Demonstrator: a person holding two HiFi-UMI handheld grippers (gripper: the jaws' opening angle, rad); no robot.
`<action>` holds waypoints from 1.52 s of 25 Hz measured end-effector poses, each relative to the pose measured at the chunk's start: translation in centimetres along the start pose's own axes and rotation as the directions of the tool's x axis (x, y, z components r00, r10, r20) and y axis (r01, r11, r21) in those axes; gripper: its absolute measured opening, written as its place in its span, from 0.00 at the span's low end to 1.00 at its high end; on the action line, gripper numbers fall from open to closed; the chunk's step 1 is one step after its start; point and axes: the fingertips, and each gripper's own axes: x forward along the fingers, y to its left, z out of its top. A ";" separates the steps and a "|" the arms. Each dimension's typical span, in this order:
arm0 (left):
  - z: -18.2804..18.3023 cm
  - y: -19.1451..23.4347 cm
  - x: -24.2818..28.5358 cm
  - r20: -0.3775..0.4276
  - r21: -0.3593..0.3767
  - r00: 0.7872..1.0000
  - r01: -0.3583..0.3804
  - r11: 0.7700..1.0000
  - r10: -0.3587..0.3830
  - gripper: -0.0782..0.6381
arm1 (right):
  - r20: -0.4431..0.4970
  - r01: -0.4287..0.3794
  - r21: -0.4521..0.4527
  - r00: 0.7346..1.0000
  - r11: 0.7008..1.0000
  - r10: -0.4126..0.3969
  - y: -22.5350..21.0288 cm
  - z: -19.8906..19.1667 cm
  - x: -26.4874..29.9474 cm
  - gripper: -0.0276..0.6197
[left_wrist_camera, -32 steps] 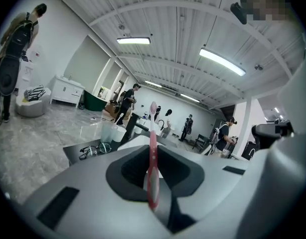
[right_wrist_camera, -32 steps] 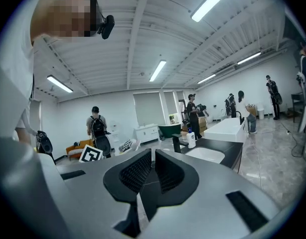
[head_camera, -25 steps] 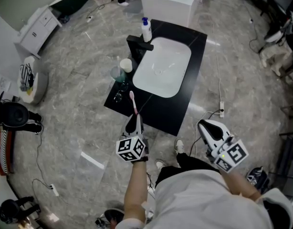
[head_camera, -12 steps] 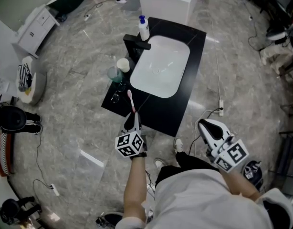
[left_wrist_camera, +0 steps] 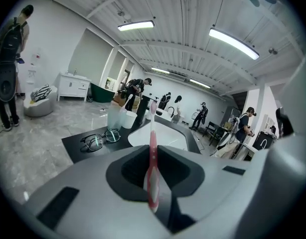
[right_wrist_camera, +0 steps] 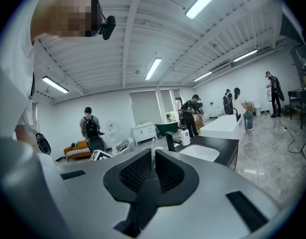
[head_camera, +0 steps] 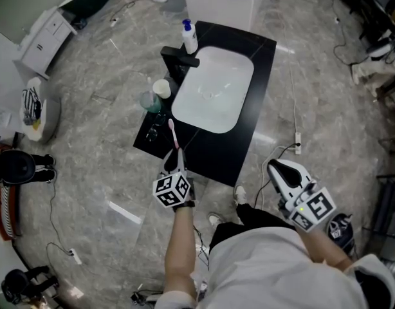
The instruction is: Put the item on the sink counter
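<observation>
Pink toothbrush [head_camera: 175, 137], held in jaws, over black sink counter [head_camera: 217, 158]

One bench [head_camera: 229, 153] carries one white basin [head_camera: 213, 89], one black tap [head_camera: 179, 58], one pump bottle [head_camera: 189, 37], one pair of spectacles [head_camera: 153, 131] and two cups: a white cup [head_camera: 161, 88] and a bluish tumbler [head_camera: 149, 101]. One toothbrush [head_camera: 174, 136]. Two grippers: left gripper [head_camera: 175, 154], right gripper [head_camera: 278, 170]. Distant people number perhaps seven; they are too small to count surely.
</observation>
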 end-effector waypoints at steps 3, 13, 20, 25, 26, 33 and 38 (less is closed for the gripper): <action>-0.6 0.4 0.8 -0.020 -0.010 1.000 -0.019 1.000 0.019 0.18 | 0.003 -0.005 0.003 1.000 1.000 0.005 -0.4 0.1 0.4 0.12; -2.8 1.7 3.2 -0.102 -0.009 0.993 -0.056 0.998 0.055 0.18 | 0.012 -0.016 0.003 1.000 1.000 0.016 -1.2 0.8 1.5 0.12; -3.8 2.1 4.2 -0.161 -0.011 0.984 -0.078 0.997 0.075 0.18 | -0.002 -0.035 0.009 0.999 0.999 0.035 -1.2 1.0 2.3 0.12; -4.9 2.7 4.8 -0.208 0.009 0.973 -0.099 0.995 0.099 0.18 | -0.006 -0.047 0.023 0.999 0.999 0.047 -1.0 0.7 3.0 0.12; -5.0 2.8 4.9 -0.217 0.013 0.970 -0.108 0.994 0.108 0.18 | -0.007 -0.049 0.024 0.999 0.998 0.050 -0.9 0.7 3.1 0.12; -5.5 3.3 5.4 -0.269 0.057 0.951 -0.143 0.988 0.153 0.18 | -0.013 -0.067 0.046 0.998 0.997 0.067 -1.1 -0.1 4.3 0.12; -6.7 3.2 5.3 -0.321 0.076 0.930 -0.162 0.984 0.178 0.18 | -0.009 -0.087 0.064 0.996 0.994 0.088 -1.0 -0.7 5.3 0.12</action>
